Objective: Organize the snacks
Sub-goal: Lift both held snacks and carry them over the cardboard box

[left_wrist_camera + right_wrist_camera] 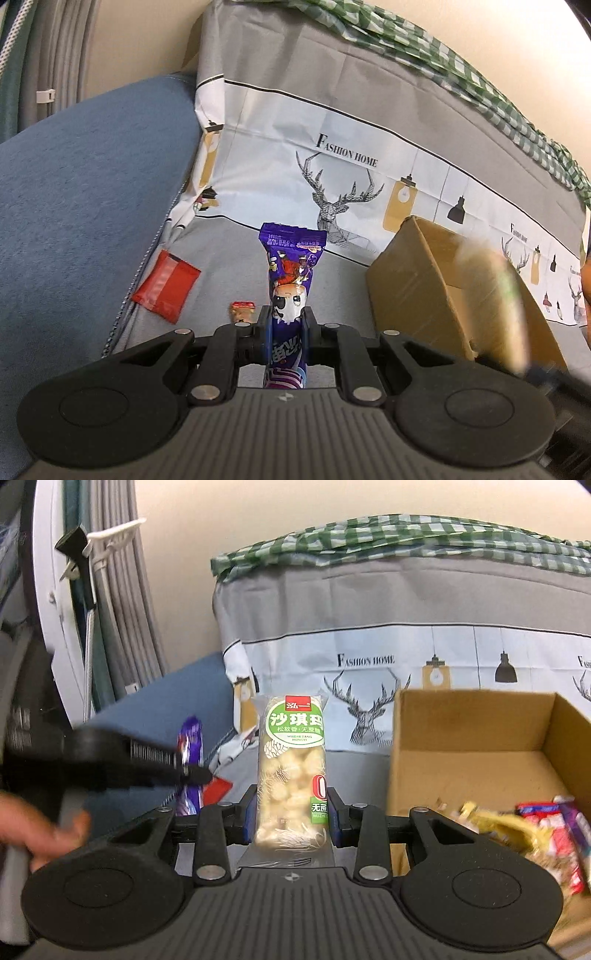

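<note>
My left gripper (286, 321) is shut on a purple snack packet (291, 266) that stands upright between its pads, lifted above the grey cloth. My right gripper (291, 808) is shut on a clear packet of pale puffed cakes with a green label (293, 760), also upright. The cardboard box (472, 723) stands open to the right of both, with several wrapped snacks (535, 827) in its near corner. In the right wrist view the left gripper (192, 771) shows blurred at left with the purple packet (190, 738). A red sachet (166, 286) and a small gold-red candy (242, 310) lie on the cloth.
A grey cushion back with a deer print and "FASHION HOME" lettering (347, 155) rises behind the snacks, a green checked cloth (369, 535) draped over its top. A blue cushion (85, 192) lies at left. A person's hand (40, 834) shows at lower left. Grey curtains (122, 590) hang beyond.
</note>
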A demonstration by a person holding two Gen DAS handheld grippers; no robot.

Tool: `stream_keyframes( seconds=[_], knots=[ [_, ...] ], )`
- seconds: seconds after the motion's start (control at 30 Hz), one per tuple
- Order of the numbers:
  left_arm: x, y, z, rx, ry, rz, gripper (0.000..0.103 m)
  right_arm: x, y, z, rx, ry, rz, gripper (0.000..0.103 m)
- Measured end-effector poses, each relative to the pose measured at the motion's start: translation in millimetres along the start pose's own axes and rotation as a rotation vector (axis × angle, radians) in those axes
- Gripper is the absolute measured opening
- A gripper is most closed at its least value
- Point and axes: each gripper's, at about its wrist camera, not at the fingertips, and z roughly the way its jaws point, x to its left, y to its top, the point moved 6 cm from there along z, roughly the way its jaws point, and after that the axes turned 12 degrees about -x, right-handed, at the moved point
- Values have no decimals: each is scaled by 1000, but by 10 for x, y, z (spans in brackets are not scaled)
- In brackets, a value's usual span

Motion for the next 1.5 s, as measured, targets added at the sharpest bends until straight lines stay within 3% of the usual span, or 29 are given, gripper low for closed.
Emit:
stream_keyframes(
  seconds=[0.23, 0.33, 0.43, 0.6, 0.93, 1.27, 1.5],
  knots=[
    [-181, -42, 36, 4, -23, 29, 16, -338, 529, -101, -60, -2, -57, 38],
    [-253, -56, 59, 4, -31, 43, 16, -604, 469, -76, -69, -69, -37, 38],
    [-315, -66, 82, 3, -45, 40, 16, -814, 361, -94, -16, -117, 25, 38],
    [-456, -71, 91, -12, -64, 63, 16, -1020, 514, -266, -76, -154, 31, 37],
    [-794, -40, 66, -65, -134, 75, 16, -1381, 540, -469, -75, -226, -1, 37],
    [-1260, -135, 117, -62, -218, 78, 16, -1749, 505, -704, -80, -344, 7, 37],
    [-1389, -138, 124, -86, -239, 103, 16, -1882, 470, -732, -77, -378, 28, 37]
  ],
)
